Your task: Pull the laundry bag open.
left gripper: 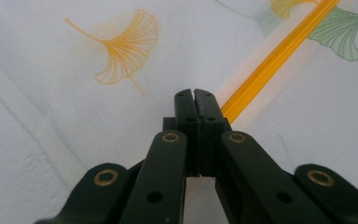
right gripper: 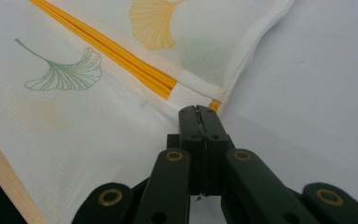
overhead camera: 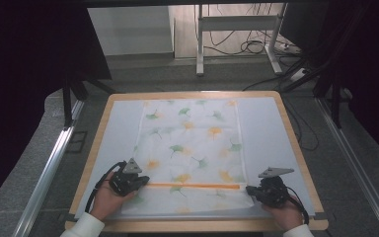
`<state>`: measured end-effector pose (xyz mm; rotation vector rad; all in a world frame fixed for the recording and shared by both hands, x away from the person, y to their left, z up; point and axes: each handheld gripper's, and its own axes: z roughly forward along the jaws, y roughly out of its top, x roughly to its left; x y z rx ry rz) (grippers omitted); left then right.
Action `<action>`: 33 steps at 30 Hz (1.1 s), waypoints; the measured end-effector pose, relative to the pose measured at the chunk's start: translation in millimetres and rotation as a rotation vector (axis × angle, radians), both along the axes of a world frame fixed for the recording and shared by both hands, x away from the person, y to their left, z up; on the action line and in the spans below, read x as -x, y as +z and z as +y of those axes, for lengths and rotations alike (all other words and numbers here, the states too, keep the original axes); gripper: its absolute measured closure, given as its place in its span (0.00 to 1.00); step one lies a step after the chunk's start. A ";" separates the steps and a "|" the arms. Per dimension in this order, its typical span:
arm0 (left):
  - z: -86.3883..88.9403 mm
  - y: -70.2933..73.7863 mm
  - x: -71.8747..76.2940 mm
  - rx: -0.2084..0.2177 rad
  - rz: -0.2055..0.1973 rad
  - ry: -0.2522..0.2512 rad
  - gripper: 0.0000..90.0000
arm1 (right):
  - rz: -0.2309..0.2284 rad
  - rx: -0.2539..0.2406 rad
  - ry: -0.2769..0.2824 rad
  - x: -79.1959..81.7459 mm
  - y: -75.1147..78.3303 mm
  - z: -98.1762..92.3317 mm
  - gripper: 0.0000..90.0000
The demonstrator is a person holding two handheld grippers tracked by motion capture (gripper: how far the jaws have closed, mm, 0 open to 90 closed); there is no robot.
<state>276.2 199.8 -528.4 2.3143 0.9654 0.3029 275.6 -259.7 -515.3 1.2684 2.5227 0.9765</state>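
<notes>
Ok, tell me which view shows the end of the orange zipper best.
The right gripper view: the orange zipper runs up to its end at the mesh bag's edge, just ahead of the shut right gripper. The left gripper view shows a mid stretch; the high view shows the whole line, small.

Looks like a lab or recording studio: dark curtains hung around a light wooden-rimmed table, aluminium floor rails alongside, loose black cables on grey carpet beneath a white metal frame stand.
</notes>
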 end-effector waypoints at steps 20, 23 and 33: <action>21.0 0.8 2.5 -0.025 0.001 0.037 1.00 | 0.006 -0.004 0.003 -0.7 0.1 -0.6 1.00; 24.2 0.6 3.0 -0.023 0.002 0.042 1.00 | 0.007 -0.004 0.004 -0.8 0.2 -0.6 1.00; 34.8 1.4 6.1 -0.026 0.003 0.059 1.00 | 0.005 -0.003 0.005 -0.7 0.1 -0.6 1.00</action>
